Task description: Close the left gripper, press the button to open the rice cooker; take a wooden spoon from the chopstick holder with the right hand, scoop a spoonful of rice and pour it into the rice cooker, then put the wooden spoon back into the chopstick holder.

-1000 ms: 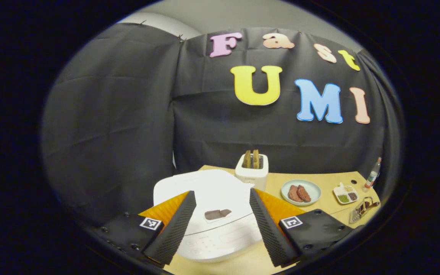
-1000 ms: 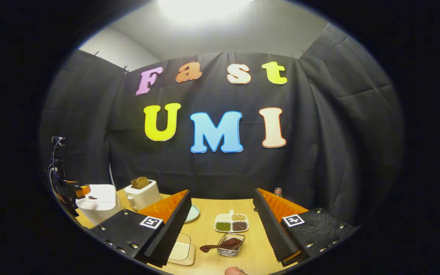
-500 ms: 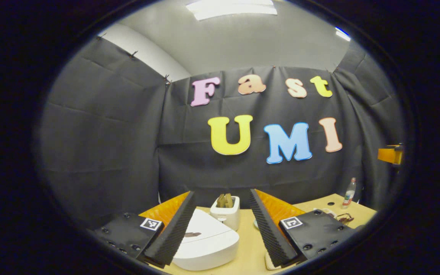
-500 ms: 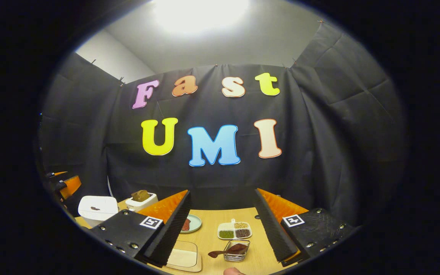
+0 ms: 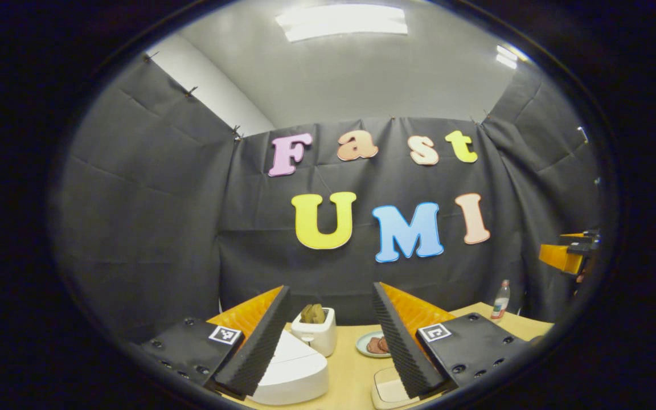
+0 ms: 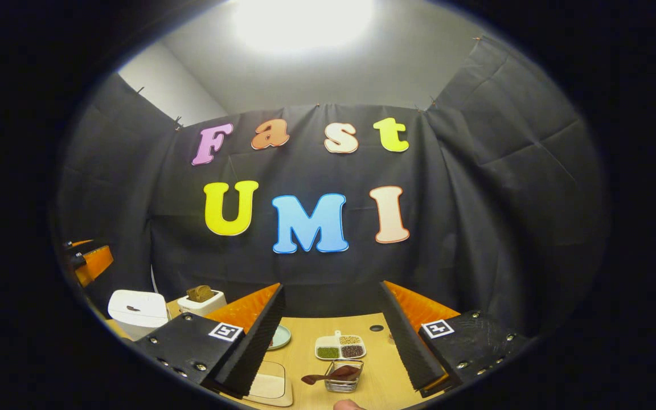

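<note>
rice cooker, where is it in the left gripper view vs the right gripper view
Left gripper view: the rice cooker sits at the bottom, just right of the gripper's left finger.
Right gripper view: it sits far left, lid closed.
Shared landmark: the toaster stands just right of it in both.

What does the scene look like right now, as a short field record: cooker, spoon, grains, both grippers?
rice cooker: white, lid down, on the table's left side
wooden spoon: lying in the wire chopstick holder, bowl end sticking out to the left
grain dish: four compartments, behind the holder
toaster: beside the cooker, bread in its slots
left gripper: fingers apart, holding nothing, cooker below
right gripper: fingers apart, holding nothing, above the holder
</note>
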`<move>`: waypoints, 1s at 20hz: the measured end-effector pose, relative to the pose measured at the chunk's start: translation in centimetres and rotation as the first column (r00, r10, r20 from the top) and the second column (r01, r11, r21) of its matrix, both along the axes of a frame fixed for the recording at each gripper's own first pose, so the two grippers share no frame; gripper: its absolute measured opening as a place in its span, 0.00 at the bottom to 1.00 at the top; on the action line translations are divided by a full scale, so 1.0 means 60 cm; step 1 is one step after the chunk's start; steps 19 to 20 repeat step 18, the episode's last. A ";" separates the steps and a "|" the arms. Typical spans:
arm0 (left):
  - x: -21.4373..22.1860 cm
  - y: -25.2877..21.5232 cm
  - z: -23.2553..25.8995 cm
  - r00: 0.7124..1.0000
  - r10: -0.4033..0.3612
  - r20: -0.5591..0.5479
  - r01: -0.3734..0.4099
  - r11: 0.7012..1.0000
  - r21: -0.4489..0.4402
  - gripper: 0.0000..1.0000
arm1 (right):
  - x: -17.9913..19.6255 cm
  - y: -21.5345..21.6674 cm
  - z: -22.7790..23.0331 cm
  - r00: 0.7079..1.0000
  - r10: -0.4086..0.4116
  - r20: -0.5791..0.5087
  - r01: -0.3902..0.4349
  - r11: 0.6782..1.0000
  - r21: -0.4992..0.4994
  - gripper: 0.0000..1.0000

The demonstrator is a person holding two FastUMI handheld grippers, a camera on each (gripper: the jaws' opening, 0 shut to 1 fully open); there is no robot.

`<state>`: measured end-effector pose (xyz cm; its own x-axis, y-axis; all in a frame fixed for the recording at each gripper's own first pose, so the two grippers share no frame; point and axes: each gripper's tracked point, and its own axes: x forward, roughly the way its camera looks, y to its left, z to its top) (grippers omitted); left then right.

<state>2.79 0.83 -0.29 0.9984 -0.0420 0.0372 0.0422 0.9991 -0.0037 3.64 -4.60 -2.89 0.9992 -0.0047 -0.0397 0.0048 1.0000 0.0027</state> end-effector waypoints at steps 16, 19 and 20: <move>0.002 0.031 0.012 0.999 0.048 0.009 -0.048 0.999 0.007 0.99 | 0.000 0.020 0.007 1.000 0.025 0.009 -0.025 1.000 0.013 0.99; -0.001 0.034 0.013 0.999 0.051 0.008 -0.051 0.999 0.006 0.97 | -0.001 0.026 0.004 1.000 0.031 0.003 -0.031 0.999 0.015 0.99; -0.001 0.034 0.013 0.999 0.051 0.008 -0.051 0.999 0.006 0.97 | -0.001 0.026 0.004 1.000 0.031 0.003 -0.031 0.999 0.015 0.99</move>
